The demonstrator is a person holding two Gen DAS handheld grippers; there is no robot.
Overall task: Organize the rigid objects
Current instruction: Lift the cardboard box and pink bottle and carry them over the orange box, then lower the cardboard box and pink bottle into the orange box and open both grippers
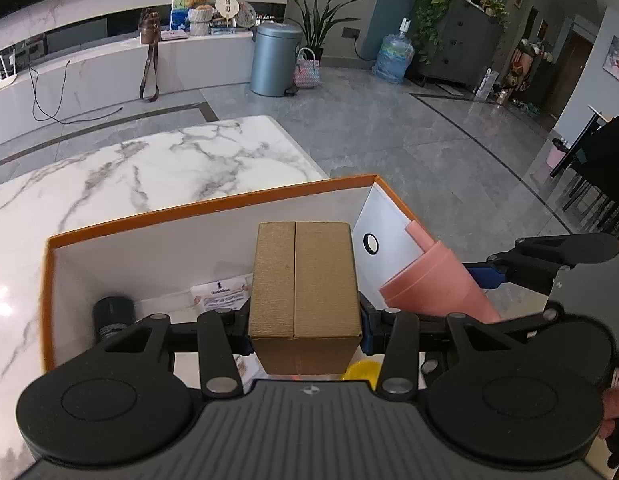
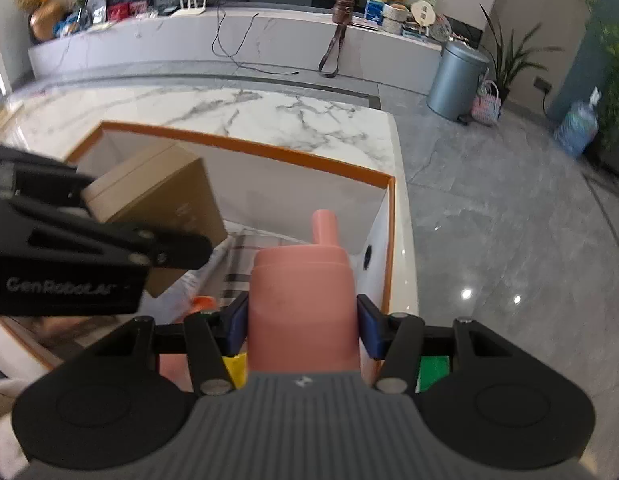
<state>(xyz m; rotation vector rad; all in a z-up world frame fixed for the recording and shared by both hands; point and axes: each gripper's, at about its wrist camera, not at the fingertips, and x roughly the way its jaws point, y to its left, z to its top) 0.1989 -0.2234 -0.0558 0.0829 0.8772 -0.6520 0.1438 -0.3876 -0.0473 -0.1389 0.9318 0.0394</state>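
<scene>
My left gripper is shut on a gold cardboard box and holds it over the open orange-rimmed storage box. My right gripper is shut on a pink bottle with a narrow spout, held over the same storage box at its right end. The pink bottle shows in the left wrist view to the right of the gold box. The gold box and left gripper show at the left of the right wrist view.
The storage box sits on a white marble table. Inside lie a dark cylinder, a printed leaflet, a yellow item, checked fabric and a green item. Grey floor lies beyond the table's right edge.
</scene>
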